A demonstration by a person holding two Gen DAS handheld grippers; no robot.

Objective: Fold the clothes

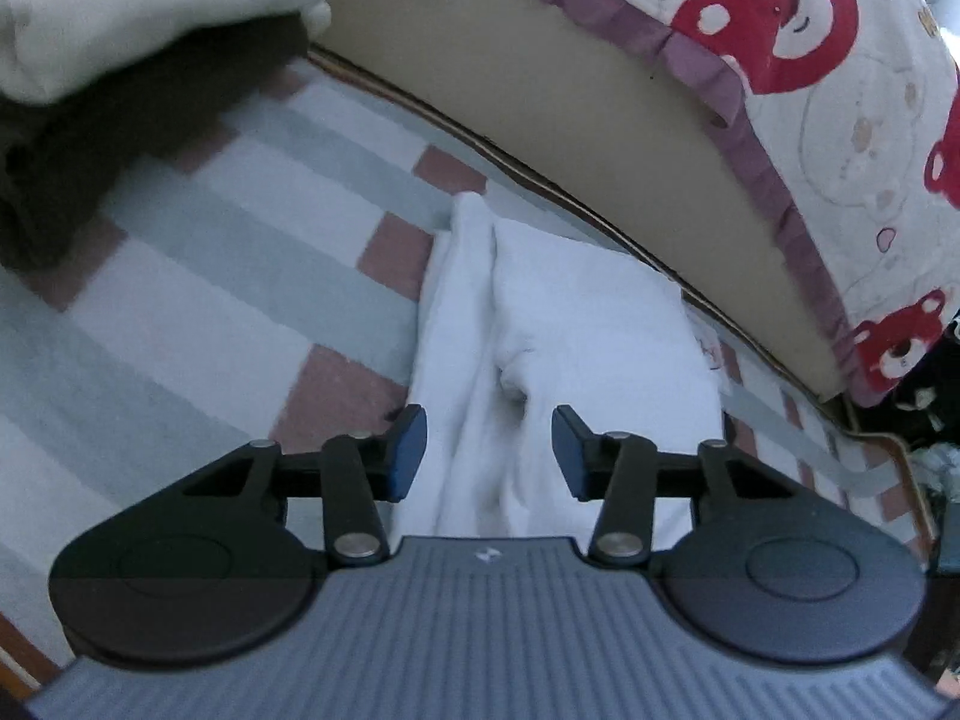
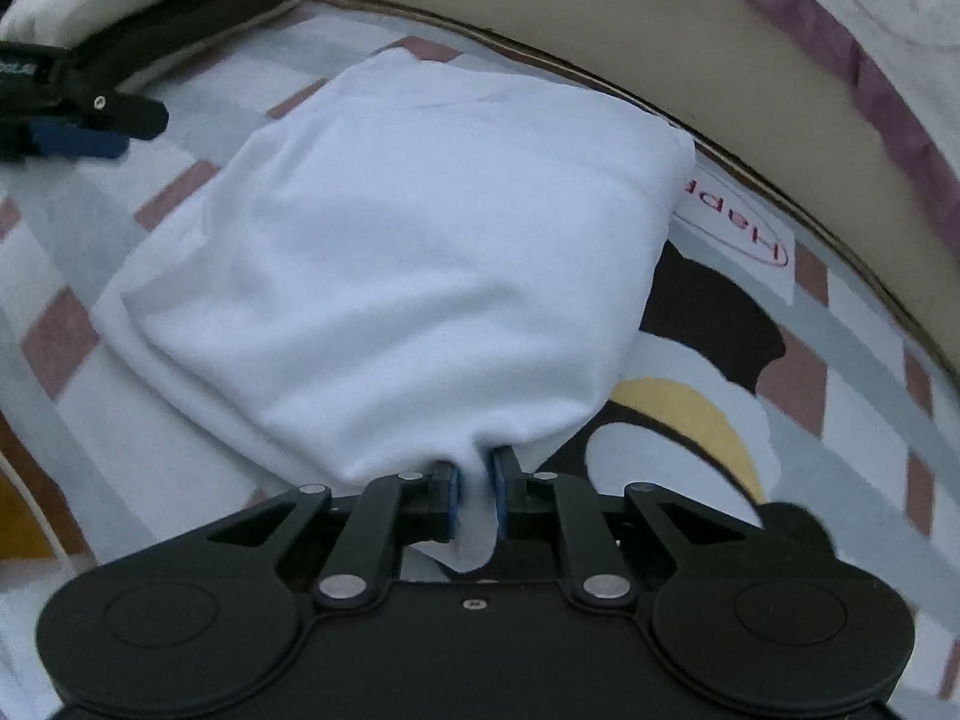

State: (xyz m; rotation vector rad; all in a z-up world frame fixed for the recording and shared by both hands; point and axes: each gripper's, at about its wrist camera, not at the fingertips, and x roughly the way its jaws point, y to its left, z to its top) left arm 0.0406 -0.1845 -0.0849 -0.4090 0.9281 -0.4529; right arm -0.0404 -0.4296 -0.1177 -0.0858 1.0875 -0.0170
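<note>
White garment (image 2: 408,252) pinched in right tool (image 2: 474,492); left tool (image 1: 489,459) open, empty, hovering.

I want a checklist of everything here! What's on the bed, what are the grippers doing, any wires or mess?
Surface: checked bedsheet with a cartoon print, grey, white and pink squares.
Job's things: white garment, partly folded, lying on the sheet; stack of folded clothes, white on dark, at the far left.
Clutter: nothing seen.
Grippers: left gripper open above a fold of the garment, not gripping; right gripper shut on the garment's near edge.
Cables: thin pale cord at the left edge of the right wrist view; hard to identify.
Surroundings: beige headboard; bear-print quilt with a purple frill.
</note>
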